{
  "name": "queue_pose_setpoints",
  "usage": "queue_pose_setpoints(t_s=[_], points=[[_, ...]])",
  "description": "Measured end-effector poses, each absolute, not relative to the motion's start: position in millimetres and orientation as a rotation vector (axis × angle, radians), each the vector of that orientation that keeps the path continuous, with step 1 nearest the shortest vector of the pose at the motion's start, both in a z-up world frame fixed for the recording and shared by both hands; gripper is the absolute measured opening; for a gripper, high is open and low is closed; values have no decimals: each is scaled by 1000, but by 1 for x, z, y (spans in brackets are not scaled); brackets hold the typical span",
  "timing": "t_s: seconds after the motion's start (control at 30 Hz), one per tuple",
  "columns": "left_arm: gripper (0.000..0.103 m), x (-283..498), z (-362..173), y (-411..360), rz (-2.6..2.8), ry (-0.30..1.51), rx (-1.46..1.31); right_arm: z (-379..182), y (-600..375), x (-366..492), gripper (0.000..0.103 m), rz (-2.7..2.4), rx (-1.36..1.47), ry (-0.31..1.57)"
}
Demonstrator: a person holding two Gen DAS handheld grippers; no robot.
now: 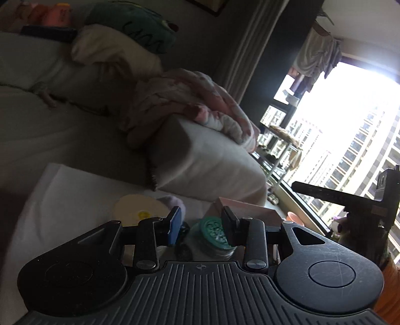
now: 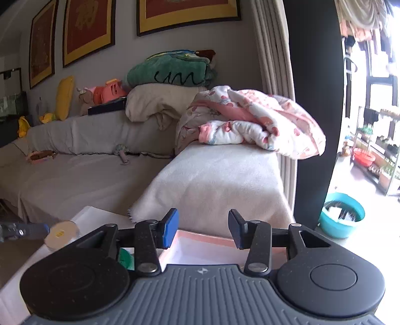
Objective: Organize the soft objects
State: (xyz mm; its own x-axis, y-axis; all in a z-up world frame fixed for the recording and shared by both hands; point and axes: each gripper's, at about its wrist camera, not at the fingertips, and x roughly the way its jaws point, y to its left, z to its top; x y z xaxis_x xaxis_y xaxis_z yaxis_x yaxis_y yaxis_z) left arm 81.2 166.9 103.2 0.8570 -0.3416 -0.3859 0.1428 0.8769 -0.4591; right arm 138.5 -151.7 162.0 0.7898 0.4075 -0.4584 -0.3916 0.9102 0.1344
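Blue-padded on one finger and black on the other, the right gripper [image 2: 203, 228] stands released, its jaws spread with nothing between them, and hovers over a low white table [image 2: 95, 212] in front of the sofa. Directly below it lies a pink-rimmed shallow box [image 2: 200, 240], apparently empty, which may be meant to receive items, though that is a judgement.

The left gripper [image 1: 201, 226] is likewise spread and grasps nothing; in its own view a green-lidded jar [image 1: 215, 232] sits between and beyond the fingers, untouched as far as can be seen. One pale round lidded container [image 1: 136, 210] rests near the table's left edge.

The task's soft objects are all on the sofa [image 2: 75, 175], well apart from both grippers. One pink-and-white patterned blanket [image 2: 250, 120] lies crumpled on the near armrest [image 2: 215, 180], spilling over its far edge; being bunched rather than folded, it is probably the first thing to tidy. Along the sofa's top back edge, one green blanket [image 2: 172, 68] sits folded on one cream bundle [image 2: 160, 101], a stack that looks already ordered. Further left on that edge stand one yellow cushion [image 2: 64, 97] and a few small toys, count unclear. Three framed pictures [image 2: 185, 15] hang on the wall above.
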Motion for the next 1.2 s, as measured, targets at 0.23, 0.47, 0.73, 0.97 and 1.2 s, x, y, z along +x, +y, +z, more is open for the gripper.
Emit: queue_pose_setpoints(t_s=[0.23,0.47,0.73,0.97,1.2], points=[[39,82,113,204,-188,469,-429,205,-125,137,44,459,176,484],[39,113,140,236,-224,518,-421,260,-45,178,58,520,163,584],[39,123,110,276,-264,565,-458,154,16,259,60,608,137,1212],[39,139,71,290,-277,613,-541,88,31,301,59,515,133,1451],[39,142,62,299,-265,624,-566,108,55,304,24,607,155,1317]])
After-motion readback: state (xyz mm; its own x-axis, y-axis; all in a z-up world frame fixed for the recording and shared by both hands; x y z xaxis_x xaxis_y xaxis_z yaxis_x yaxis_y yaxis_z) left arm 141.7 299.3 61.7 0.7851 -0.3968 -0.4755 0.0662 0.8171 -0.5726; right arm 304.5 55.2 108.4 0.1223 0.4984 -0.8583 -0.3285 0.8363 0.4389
